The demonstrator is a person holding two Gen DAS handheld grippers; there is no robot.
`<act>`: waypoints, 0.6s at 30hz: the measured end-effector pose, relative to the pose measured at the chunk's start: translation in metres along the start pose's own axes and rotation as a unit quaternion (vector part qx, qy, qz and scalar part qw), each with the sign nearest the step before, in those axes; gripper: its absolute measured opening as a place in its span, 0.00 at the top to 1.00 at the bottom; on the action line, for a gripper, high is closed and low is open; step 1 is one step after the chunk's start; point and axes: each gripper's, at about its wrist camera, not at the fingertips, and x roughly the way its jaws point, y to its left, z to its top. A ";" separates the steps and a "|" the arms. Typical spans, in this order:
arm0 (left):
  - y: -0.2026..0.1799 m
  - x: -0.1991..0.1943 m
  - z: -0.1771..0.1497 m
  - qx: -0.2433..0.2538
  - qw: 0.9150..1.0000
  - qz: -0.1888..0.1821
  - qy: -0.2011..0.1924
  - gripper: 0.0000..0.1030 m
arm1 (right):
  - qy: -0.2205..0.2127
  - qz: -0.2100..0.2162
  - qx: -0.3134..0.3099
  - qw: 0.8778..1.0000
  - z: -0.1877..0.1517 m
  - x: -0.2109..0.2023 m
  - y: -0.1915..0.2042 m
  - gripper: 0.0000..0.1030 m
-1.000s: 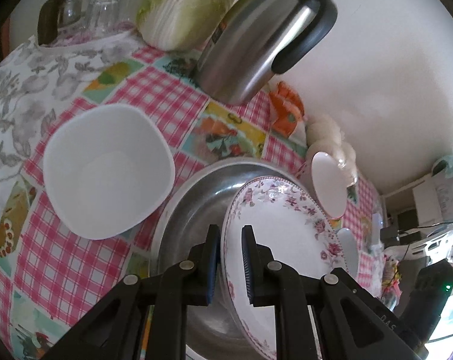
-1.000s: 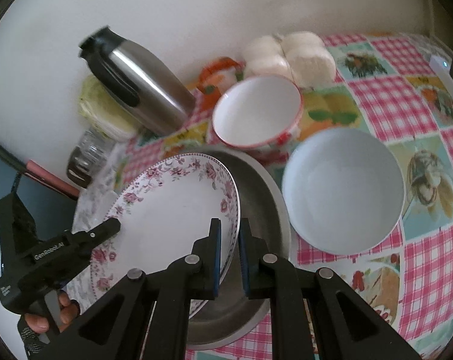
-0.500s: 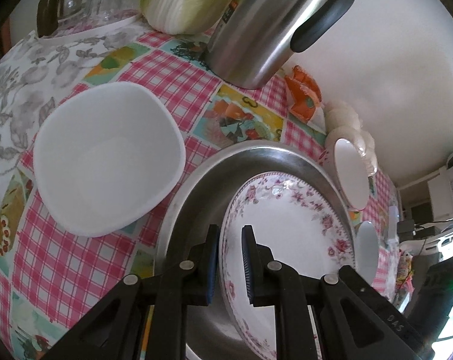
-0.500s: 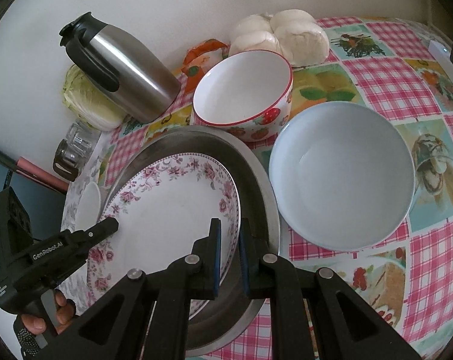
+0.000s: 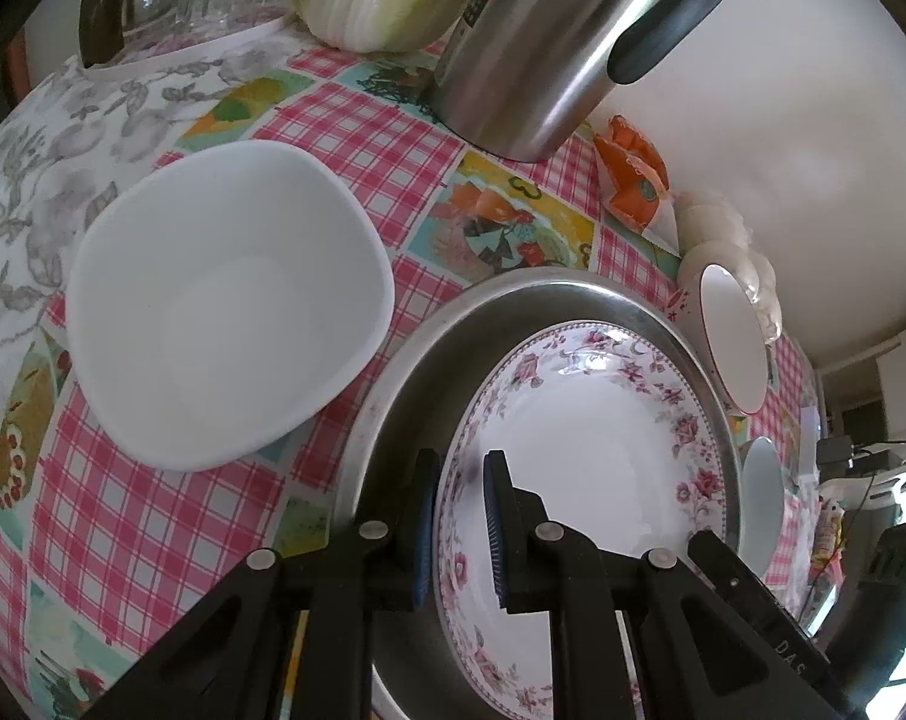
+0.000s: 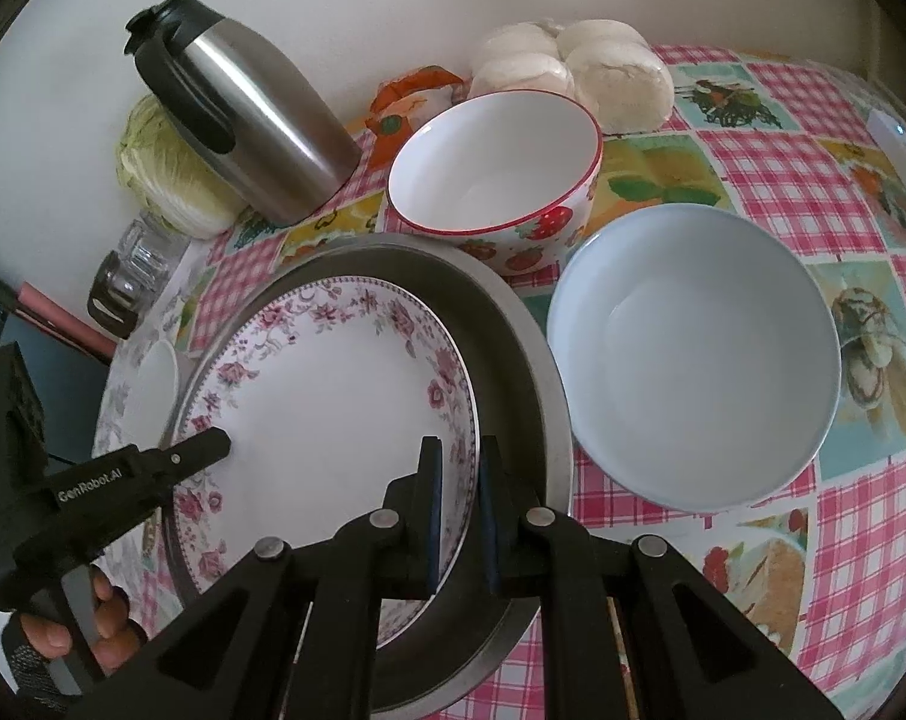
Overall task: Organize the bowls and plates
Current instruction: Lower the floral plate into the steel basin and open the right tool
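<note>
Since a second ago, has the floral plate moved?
Yes. The floral plate, clamped at opposite rim edges by both tongs, has come down into the steel pan; earlier it overhung the pan's left rim, now it sits inside that rim.

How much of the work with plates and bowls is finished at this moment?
Done: little that shows. In hand: both tongs, left and right, are shut on opposite rims of the floral plate, which sits inside the metal pan; whether it rests on the bottom is unclear. Left: the square white bowl, the strawberry bowl and the pale blue bowl stand apart on the tablecloth, not stacked.
</note>
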 end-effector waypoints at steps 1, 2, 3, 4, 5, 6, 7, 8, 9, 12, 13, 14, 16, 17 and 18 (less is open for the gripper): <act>0.000 0.000 0.000 0.001 1.000 0.001 0.000 0.84 | -0.001 -0.003 -0.004 1.000 0.000 0.000 0.001 0.87; 0.000 0.000 0.000 0.000 1.000 0.002 0.000 0.84 | -0.001 -0.004 -0.005 1.000 0.000 0.000 0.001 0.87; -0.001 0.000 0.000 0.001 1.000 0.002 0.000 0.84 | -0.001 -0.004 -0.006 1.000 0.000 0.000 0.001 0.87; -0.001 0.000 0.000 0.001 1.000 0.004 0.001 0.84 | -0.001 -0.006 -0.008 1.000 0.000 0.001 0.001 0.87; -0.001 0.000 0.000 0.002 1.000 0.005 0.001 0.81 | -0.001 -0.008 -0.010 1.000 0.000 0.001 0.002 0.87; -0.002 0.000 0.000 0.002 1.000 0.005 0.002 0.81 | -0.001 -0.013 -0.014 1.000 0.000 0.001 0.003 0.87; -0.002 0.001 0.000 0.002 1.000 0.006 0.003 0.81 | -0.001 -0.016 -0.017 1.000 0.000 0.001 0.003 0.87; -0.002 0.001 0.001 0.004 1.000 0.010 0.004 0.81 | -0.002 -0.021 -0.022 1.000 0.001 0.001 0.005 0.87; -0.002 0.000 0.001 0.006 1.000 0.015 0.002 0.80 | -0.002 -0.023 -0.025 0.999 0.001 0.000 0.005 0.87; -0.004 -0.007 0.002 0.012 1.000 0.017 -0.008 0.79 | -0.004 -0.027 -0.032 0.999 0.003 0.001 0.008 0.86; -0.005 -0.010 0.003 0.015 1.000 0.018 -0.011 0.79 | -0.005 -0.028 -0.033 0.999 0.002 -0.001 0.008 0.86; -0.006 -0.013 0.003 0.018 1.000 0.020 -0.015 0.79 | -0.006 -0.030 -0.035 0.999 0.002 -0.002 0.008 0.86; -0.010 -0.018 0.004 0.026 0.999 0.026 -0.019 0.79 | -0.007 -0.033 -0.039 0.999 0.003 -0.004 0.009 0.85; -0.011 -0.021 0.004 0.029 0.999 0.029 -0.021 0.79 | -0.007 -0.036 -0.040 0.999 0.003 -0.006 0.009 0.85; -0.012 -0.023 0.005 0.032 0.999 0.030 -0.024 0.79 | -0.008 -0.038 -0.042 0.998 0.004 -0.007 0.010 0.85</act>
